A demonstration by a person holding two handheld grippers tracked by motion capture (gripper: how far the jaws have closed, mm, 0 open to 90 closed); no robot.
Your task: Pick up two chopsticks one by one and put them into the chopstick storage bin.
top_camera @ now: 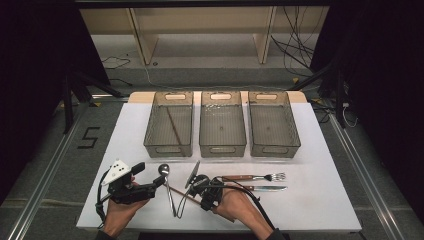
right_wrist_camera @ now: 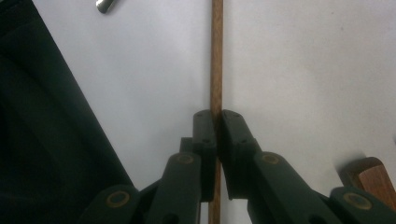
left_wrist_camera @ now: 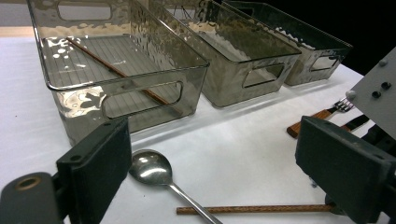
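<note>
**Two Jaws Pinch One Brown Stick**

One thin brown chopstick (right_wrist_camera: 215, 56) lies flat on the white table (top_camera: 325, 205), near the person's edge. The right gripper (right_wrist_camera: 215, 122) has its jaws shut tight on it, and the stick runs straight out between them. In the high view the right gripper (top_camera: 196, 184) sits low over the table, just beside the spoon (top_camera: 168, 186).

The left gripper (left_wrist_camera: 210, 163) has its jaws wide open and holds nothing. It rests near the spoon bowl (left_wrist_camera: 150, 166).

Three clear bins (top_camera: 222, 125) stand in a row at the back. The left bin (top_camera: 169, 123) already has another chopstick (top_camera: 173, 126) lying in it, so this one likely goes there too.

What could go wrong? The stick is thin and smooth. The jaws grip it near one end, so the long free part may tip down or swing when lifted. If it turns, it could slip out and fall. The free end lies close to the spoon handle and might knock it. The fork (top_camera: 253, 177) and knife (top_camera: 265, 188) lie close on the other side, and the hand could bump them. A tilted stick could also hit the bin wall and not drop in.
</note>
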